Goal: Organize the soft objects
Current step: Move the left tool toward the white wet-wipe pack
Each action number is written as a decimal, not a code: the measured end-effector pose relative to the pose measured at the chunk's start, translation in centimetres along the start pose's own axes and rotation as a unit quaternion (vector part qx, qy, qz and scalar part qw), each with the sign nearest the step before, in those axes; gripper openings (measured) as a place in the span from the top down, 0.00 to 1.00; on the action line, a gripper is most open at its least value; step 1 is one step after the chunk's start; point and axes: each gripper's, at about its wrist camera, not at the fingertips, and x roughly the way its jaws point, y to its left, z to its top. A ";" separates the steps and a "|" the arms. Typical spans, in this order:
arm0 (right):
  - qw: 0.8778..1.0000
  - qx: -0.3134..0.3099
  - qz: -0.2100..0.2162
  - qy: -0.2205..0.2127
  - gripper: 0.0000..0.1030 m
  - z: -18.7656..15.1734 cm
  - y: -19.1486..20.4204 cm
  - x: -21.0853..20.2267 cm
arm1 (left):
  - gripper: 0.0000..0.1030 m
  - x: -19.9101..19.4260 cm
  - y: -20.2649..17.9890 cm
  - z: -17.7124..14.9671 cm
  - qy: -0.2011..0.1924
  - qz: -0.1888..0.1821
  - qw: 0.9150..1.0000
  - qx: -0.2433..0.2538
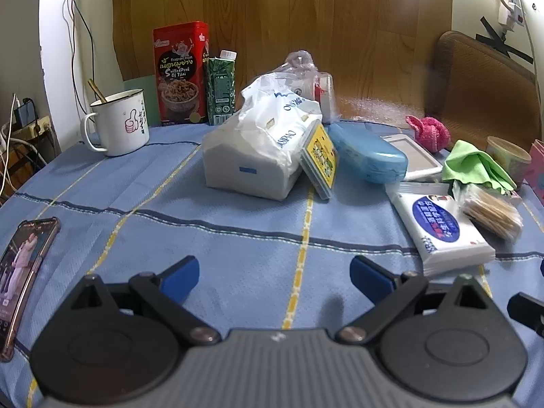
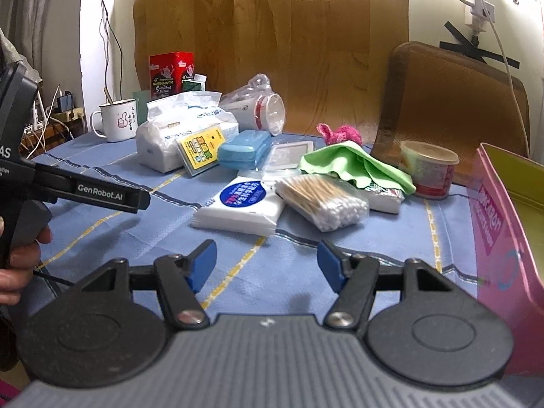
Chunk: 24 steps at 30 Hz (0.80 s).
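- Both tools, left tool (image 1: pixel 273 277) and right tool (image 2: pixel 267 265), stood wide and empty.
- Best to approach the tissue pack (image 2: pixel 239 207) low, and pinch its middle gently.

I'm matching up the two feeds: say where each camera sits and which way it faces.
Left wrist: on the left hand-held gripper, looking over its open fingers at the tissue pack.
Right wrist: on the right hand-held gripper, open, facing the cotton swabs; a hand shows at left.
Shared: tissue pack, blue case, green cloth.
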 end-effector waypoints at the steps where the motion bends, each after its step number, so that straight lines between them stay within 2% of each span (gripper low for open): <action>1: 1.000 0.000 0.000 0.000 0.34 0.0 0.1 0.0 | 0.04 0.1 0.1 0.0 0.000 0.000 1.000 -0.001; 11: 1.000 -0.001 0.000 0.003 0.34 0.0 0.4 0.4 | 0.03 1.0 0.9 -0.3 0.005 -0.003 1.000 -0.012; 17: 1.000 0.010 0.007 0.005 0.34 0.4 0.3 1.0 | 0.03 1.1 1.5 -0.4 -0.002 -0.019 0.999 -0.031; 21: 0.999 0.033 0.029 0.016 0.29 1.1 0.3 1.8 | 0.03 1.0 2.0 -0.4 -0.007 -0.028 0.999 -0.043; 24: 0.999 0.026 0.035 0.021 0.25 1.6 0.9 2.6 | 0.02 0.9 2.3 -0.5 -0.011 -0.034 0.998 -0.050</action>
